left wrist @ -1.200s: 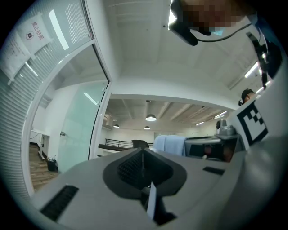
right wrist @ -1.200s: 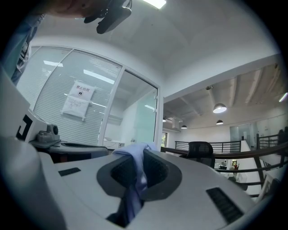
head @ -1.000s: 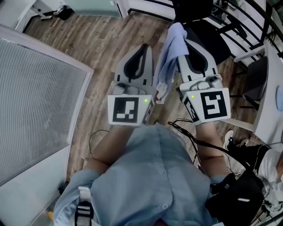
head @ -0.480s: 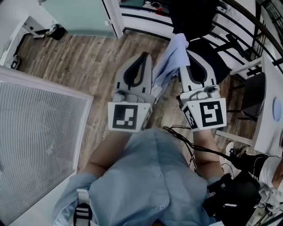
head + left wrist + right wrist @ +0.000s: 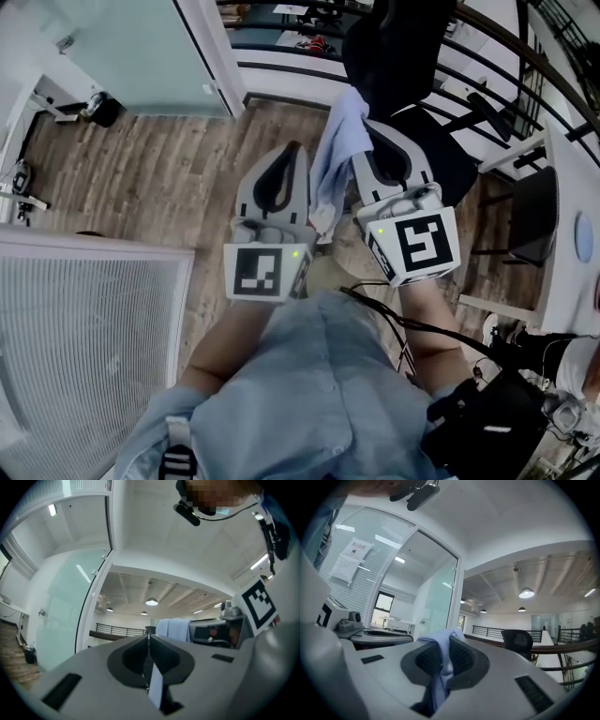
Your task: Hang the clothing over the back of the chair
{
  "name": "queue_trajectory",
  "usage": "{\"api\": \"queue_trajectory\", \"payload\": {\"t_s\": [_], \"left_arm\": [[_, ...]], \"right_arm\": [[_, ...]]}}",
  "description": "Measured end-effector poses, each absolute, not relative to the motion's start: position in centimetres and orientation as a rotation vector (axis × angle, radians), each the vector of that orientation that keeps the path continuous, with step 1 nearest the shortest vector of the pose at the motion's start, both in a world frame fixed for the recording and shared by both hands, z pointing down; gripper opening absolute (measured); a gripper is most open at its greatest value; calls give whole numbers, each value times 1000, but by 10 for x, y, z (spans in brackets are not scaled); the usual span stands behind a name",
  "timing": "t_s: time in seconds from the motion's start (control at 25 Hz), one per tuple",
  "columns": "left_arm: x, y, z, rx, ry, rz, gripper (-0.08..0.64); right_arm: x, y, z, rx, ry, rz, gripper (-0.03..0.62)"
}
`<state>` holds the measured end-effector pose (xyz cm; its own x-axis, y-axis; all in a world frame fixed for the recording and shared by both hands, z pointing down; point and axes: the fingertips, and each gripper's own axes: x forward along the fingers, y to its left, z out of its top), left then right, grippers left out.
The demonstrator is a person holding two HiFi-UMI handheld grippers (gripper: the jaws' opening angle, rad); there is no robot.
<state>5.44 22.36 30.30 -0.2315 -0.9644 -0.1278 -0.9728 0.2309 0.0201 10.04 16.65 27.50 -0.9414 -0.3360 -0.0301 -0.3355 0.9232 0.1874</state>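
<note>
Soft pale-blue clothing clamped, bunched, in right gripper jaws; left gripper jaws pinch thin edge.

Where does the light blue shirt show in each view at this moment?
Head view: the light blue shirt hangs between the left gripper and the right gripper.
Left gripper view: bunched right of centre; a pale strip, likely its edge, sits in the shut jaws.
Right gripper view: pinched in the jaws.
Shared landmark: the black chair.
</note>
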Motion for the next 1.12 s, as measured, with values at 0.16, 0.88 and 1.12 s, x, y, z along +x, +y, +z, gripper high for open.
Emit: {"api": "queue_trajectory", "payload": {"t_s": [0.16,0.88,1.12], "left_arm": [[21,188,308,-1918,2409,110,18],[-108,52,267,-1955,2334,174,18],[-145,-3,262,-2030,2305,200,18]], "right_arm": [[66,136,278,524,-3066,-271,28],[-71,11,219,573,-3048,-419,28],[-109,-37,218,613,-2991,-400,28]]}}
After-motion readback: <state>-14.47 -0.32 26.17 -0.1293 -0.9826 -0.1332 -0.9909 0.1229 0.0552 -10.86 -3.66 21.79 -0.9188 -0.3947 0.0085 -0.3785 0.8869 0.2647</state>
